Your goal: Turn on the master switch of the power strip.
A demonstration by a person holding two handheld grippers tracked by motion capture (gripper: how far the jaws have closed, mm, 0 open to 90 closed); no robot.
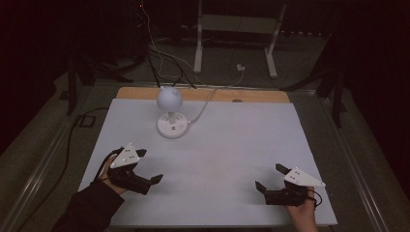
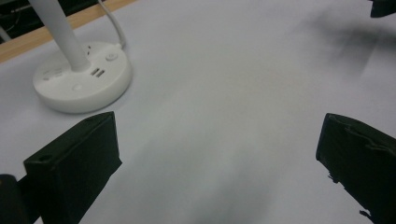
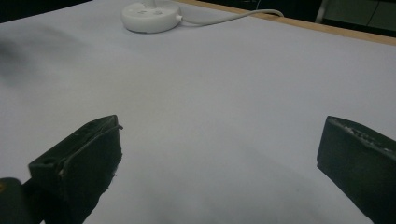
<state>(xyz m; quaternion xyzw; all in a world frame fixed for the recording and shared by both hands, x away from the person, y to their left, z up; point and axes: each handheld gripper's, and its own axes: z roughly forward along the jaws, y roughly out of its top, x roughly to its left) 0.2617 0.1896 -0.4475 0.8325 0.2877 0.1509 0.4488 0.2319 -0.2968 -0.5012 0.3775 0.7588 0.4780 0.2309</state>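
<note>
Barely begun, by the look of it: left gripper (image 1: 149, 166) and right gripper (image 1: 270, 177) both spread wide and holding nothing, low over the near table (image 1: 232, 159), well apart from the white desk lamp (image 1: 170, 112) (standing untouched near the far edge).

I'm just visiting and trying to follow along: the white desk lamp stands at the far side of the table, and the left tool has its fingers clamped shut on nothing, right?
Not quite. The white desk lamp does stand at the far side of the table, but the left gripper is open: the left gripper view shows its fingers spread wide apart over bare table, holding nothing.
</note>
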